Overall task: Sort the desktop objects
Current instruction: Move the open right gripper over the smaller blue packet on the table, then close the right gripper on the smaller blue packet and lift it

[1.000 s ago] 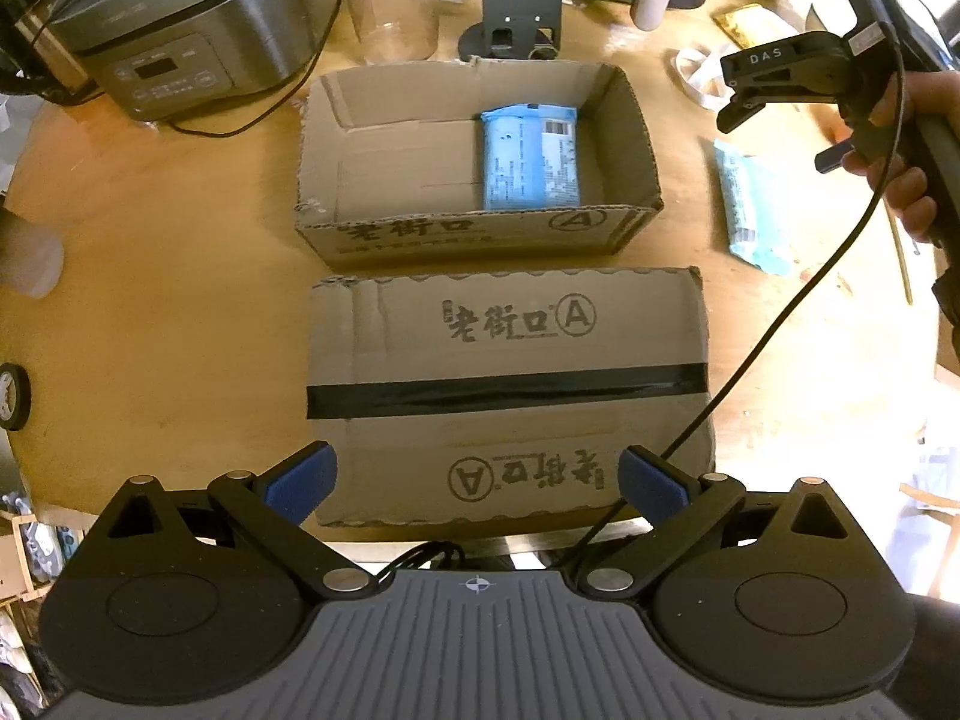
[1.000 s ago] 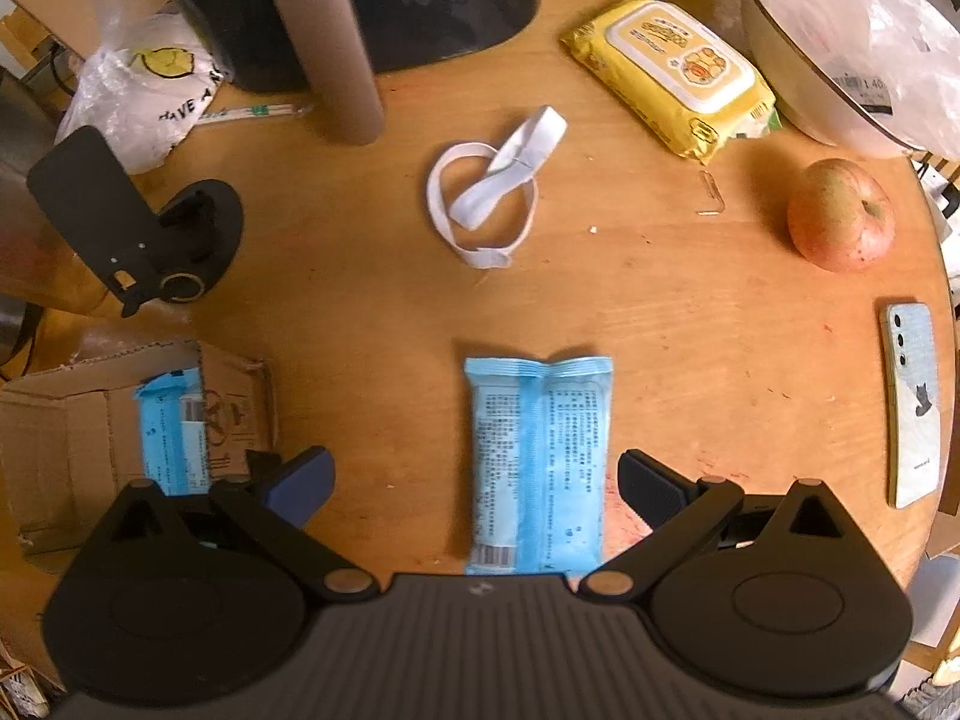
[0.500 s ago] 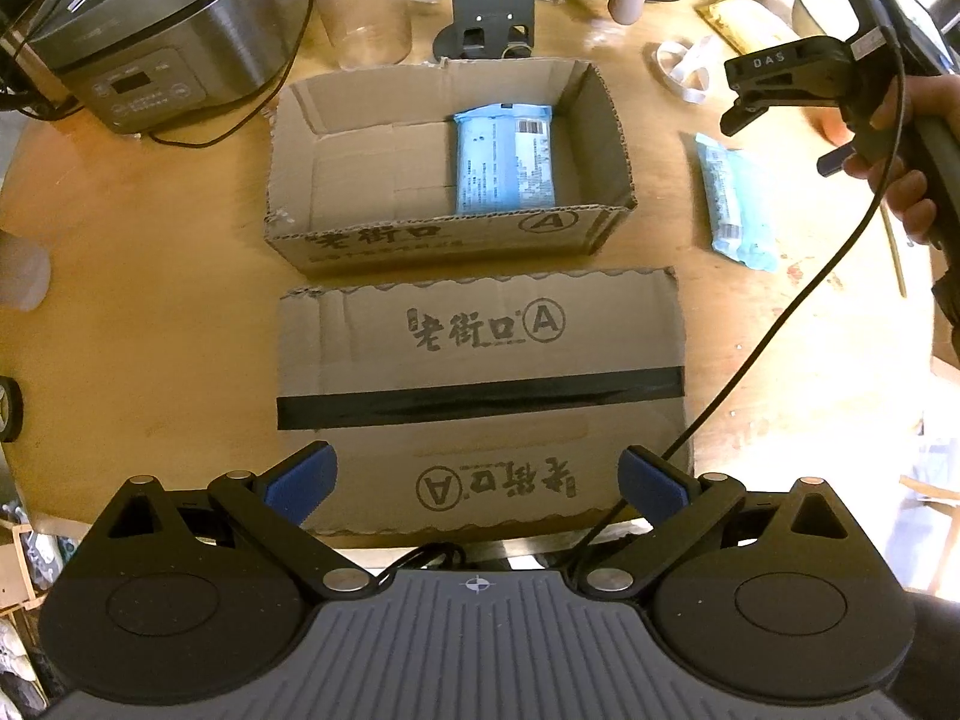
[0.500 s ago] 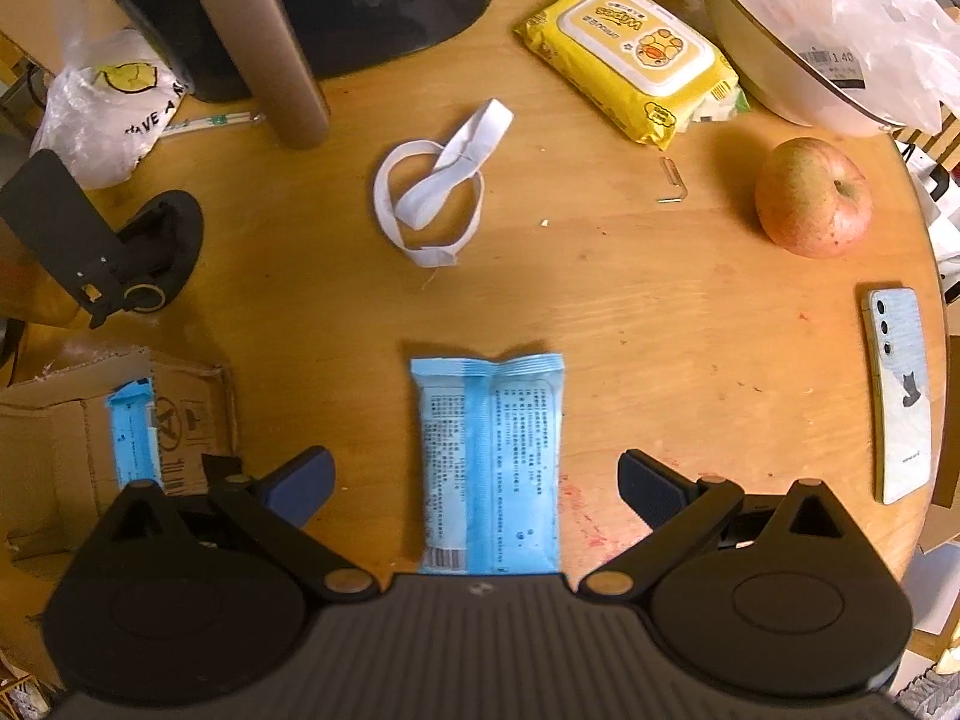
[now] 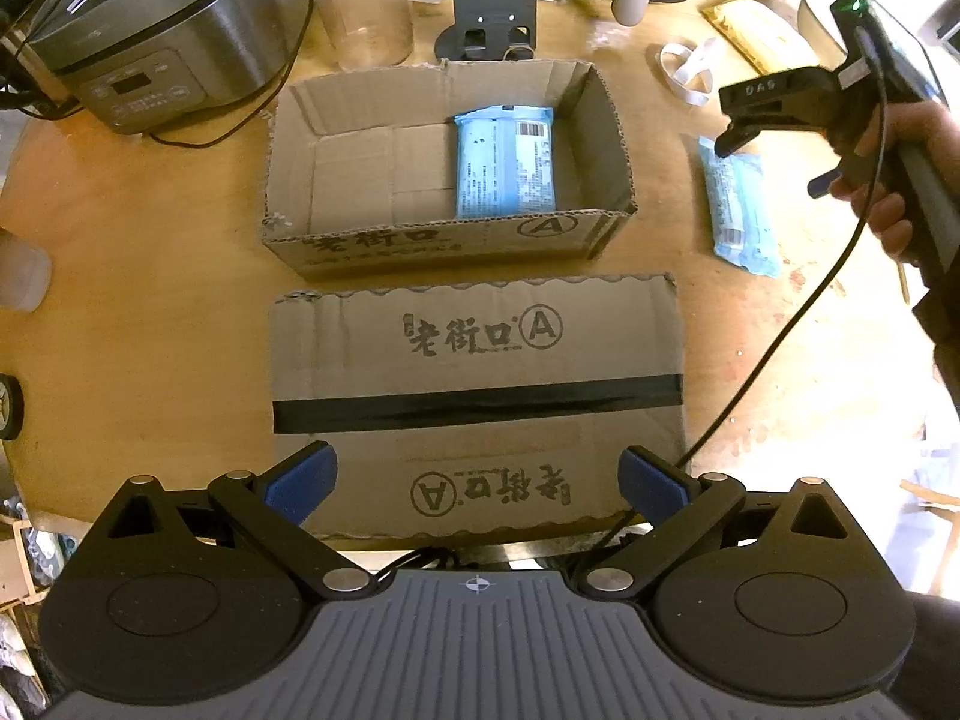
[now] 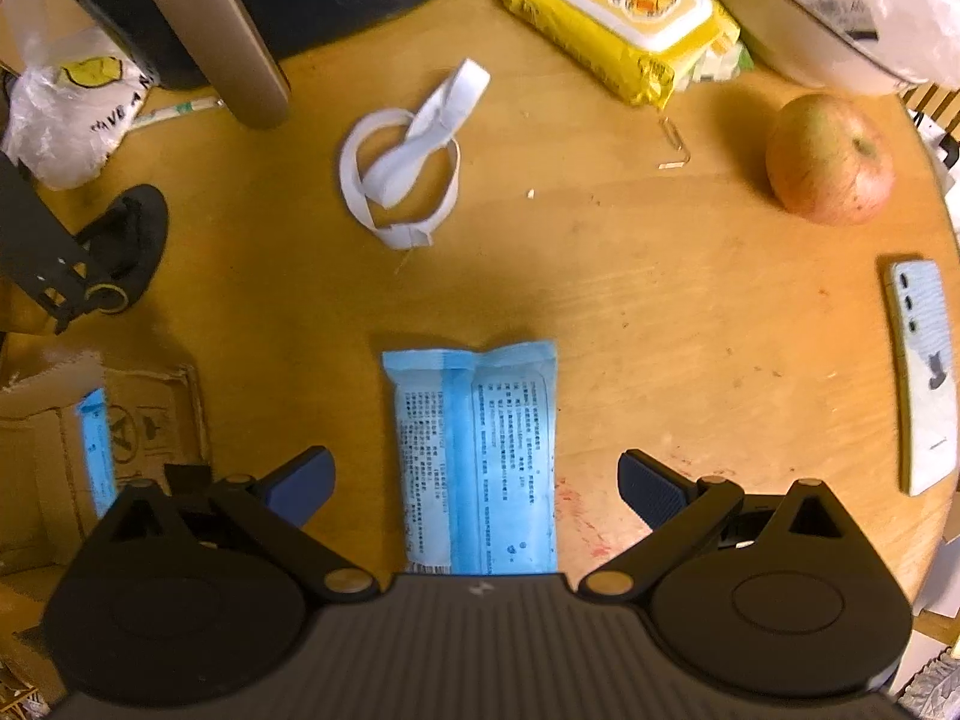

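Observation:
An open cardboard box (image 5: 420,240) holds one blue packet (image 5: 507,165) at its right side. A second blue packet (image 6: 477,456) lies flat on the wooden table, also seen in the left wrist view (image 5: 741,210). My right gripper (image 6: 477,477) is open and hovers over this packet, its fingers on either side of it, apart from it. It shows in the left wrist view (image 5: 774,111) held by a hand. My left gripper (image 5: 477,477) is open and empty above a flat cardboard lid (image 5: 480,360) with black tape.
A rice cooker (image 5: 156,30), a clear jar (image 5: 366,6) and a black stand (image 5: 489,0) stand behind the box. A white strap (image 6: 408,162), yellow wipes pack (image 6: 618,12), apple (image 6: 831,159), phone (image 6: 924,372) and cardboard tube (image 6: 210,30) lie on the table.
My right gripper has moved closer to the loose blue packet, which now fills more of its view. My left gripper has drifted slightly; both stay open.

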A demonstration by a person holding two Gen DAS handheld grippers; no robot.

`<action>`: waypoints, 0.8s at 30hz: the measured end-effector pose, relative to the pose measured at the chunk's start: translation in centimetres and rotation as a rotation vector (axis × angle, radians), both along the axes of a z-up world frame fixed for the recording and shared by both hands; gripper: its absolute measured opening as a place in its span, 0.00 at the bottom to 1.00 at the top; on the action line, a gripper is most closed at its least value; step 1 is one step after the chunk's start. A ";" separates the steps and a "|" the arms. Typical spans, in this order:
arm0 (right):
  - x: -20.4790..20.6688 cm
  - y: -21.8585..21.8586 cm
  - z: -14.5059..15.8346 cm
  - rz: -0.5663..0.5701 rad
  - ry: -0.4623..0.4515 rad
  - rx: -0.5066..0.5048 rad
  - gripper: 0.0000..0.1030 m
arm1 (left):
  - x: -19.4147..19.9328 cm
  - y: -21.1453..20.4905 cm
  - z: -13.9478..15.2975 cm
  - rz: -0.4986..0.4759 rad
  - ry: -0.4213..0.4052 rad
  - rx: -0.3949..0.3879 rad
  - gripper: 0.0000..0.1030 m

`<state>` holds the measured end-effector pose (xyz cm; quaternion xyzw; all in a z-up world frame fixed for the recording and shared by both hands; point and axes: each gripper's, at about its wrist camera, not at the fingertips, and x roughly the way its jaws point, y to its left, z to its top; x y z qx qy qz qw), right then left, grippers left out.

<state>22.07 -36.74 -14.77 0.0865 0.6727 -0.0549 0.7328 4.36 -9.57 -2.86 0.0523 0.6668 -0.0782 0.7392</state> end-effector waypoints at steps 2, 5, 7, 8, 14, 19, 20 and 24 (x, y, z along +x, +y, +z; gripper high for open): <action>-0.1 0.1 -0.8 -0.001 0.010 -0.005 1.00 | 0.1 0.1 0.0 0.005 0.001 0.002 1.00; -0.2 0.4 -1.7 0.005 0.011 -0.021 1.00 | 0.1 0.2 -0.1 0.008 0.004 0.003 1.00; -0.2 0.4 -2.2 -0.004 0.011 -0.007 1.00 | 0.2 0.3 -0.1 0.009 0.006 0.004 1.00; -0.2 0.5 -2.4 -0.010 0.012 -0.004 1.00 | 0.2 0.3 -0.2 0.009 0.007 0.004 1.00; -0.4 0.8 -3.7 -0.016 0.014 -0.025 1.00 | 0.3 0.4 -0.3 0.013 0.009 0.006 1.00; -0.8 1.2 -4.7 -0.007 0.023 -0.041 1.00 | 0.3 0.6 -0.4 0.015 0.012 0.006 1.00; -0.8 1.5 -4.7 0.005 0.020 -0.051 1.00 | 0.4 0.6 -0.4 0.015 0.013 0.006 1.00; -0.9 1.7 -4.7 0.007 0.017 -0.058 1.00 | 0.3 0.7 -0.4 0.012 0.016 0.004 1.00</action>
